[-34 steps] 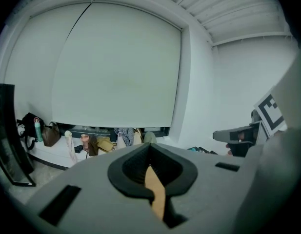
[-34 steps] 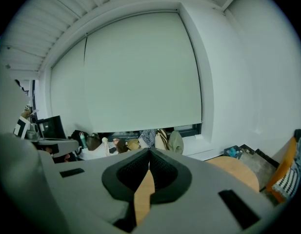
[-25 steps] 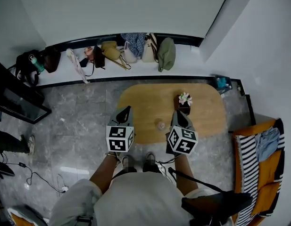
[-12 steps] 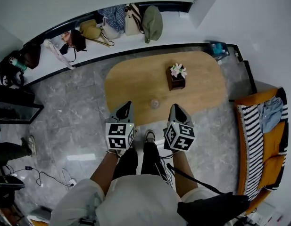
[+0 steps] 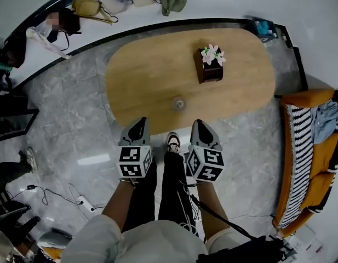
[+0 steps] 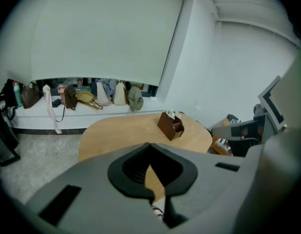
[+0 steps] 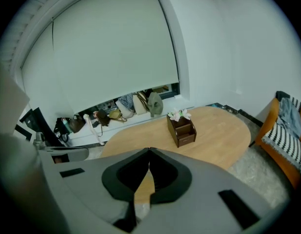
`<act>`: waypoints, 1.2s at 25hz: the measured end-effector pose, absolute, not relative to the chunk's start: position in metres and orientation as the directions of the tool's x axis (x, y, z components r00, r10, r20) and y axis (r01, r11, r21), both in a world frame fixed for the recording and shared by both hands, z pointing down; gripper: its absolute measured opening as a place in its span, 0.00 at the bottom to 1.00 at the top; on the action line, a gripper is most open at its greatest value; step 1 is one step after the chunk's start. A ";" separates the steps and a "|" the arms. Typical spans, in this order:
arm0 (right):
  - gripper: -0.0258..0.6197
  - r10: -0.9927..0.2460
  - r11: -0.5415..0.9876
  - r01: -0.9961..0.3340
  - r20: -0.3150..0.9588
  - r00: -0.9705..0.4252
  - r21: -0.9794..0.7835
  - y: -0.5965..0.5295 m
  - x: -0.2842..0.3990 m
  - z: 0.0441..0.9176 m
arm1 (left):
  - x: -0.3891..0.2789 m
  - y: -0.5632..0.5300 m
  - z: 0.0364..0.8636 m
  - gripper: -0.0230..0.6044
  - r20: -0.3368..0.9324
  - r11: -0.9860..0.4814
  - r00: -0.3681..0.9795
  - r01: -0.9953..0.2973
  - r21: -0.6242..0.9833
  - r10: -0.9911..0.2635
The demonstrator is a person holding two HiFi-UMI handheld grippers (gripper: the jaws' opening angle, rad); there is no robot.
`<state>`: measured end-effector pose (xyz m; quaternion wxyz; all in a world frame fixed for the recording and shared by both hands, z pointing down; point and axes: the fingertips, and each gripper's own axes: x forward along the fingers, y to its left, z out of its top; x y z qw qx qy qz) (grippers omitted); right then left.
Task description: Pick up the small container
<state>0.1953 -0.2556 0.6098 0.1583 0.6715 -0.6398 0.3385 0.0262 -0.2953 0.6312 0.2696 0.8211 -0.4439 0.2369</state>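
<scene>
Head view gives us the small container (image 5: pixel 179 103), a little round pale thing standing on the table (image 5: pixel 141 75) near the edge closest to us, alone on that stretch of wood. Further across the oval wooden table, in its right half, stands a dark brown organiser (image 5: pixel 211 73) with pale flowers on top, well apart from the container. We hold both grippers over the grey marble floor (image 5: pixel 75 130), short of the table edge and not touching the container. The left gripper (image 5: pixel 142 121) points at the edge to the container's left and the right gripper (image 5: pixel 198 123) to its right, so the container sits ahead and between them. In the left gripper view the fingers meet at their tips with nothing between them. In the right gripper view the fingers are likewise pressed together and hold nothing. Our dark trouser legs and one shoe (image 5: pixel 173 142) show between the grippers. Beyond the table a white ledge carries a row of bags (image 5: pixel 92 4), and an orange chair (image 5: pixel 307 98) with a striped cushion stands at the right
</scene>
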 end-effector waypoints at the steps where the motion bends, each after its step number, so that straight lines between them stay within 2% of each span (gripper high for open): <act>1: 0.08 -0.743 -0.131 -0.967 0.668 -0.052 -0.220 -0.255 0.196 0.624 | 0.027 -0.294 0.645 0.05 0.638 -0.456 0.491 -0.858 0.236 -0.593; 9: 0.08 -0.711 -0.118 -0.965 0.698 -0.083 -0.235 -0.256 0.186 0.701 | 0.021 -0.286 0.721 0.05 0.683 -0.435 0.467 -0.869 0.237 -0.561; 24: 0.08 -0.713 -0.045 -0.964 0.685 -0.153 -0.263 -0.266 0.174 0.752 | 0.018 -0.289 0.759 0.05 0.682 -0.415 0.455 -0.878 0.237 -0.573; 25: 0.09 -0.713 -0.042 -0.963 0.683 -0.157 -0.265 -0.267 0.173 0.755 | 0.017 -0.289 0.761 0.05 0.681 -0.414 0.455 -0.879 0.238 -0.574; 27: 0.19 -0.715 -0.043 -0.963 0.682 -0.156 -0.266 -0.269 0.173 0.763 | 0.016 -0.289 0.766 0.05 0.680 -0.414 0.455 -0.879 0.238 -0.575; 30: 0.20 -0.721 -0.042 -0.965 0.676 -0.151 -0.260 -0.272 0.173 0.771 | 0.012 -0.287 0.772 0.05 0.688 -0.411 0.449 -0.881 0.234 -0.570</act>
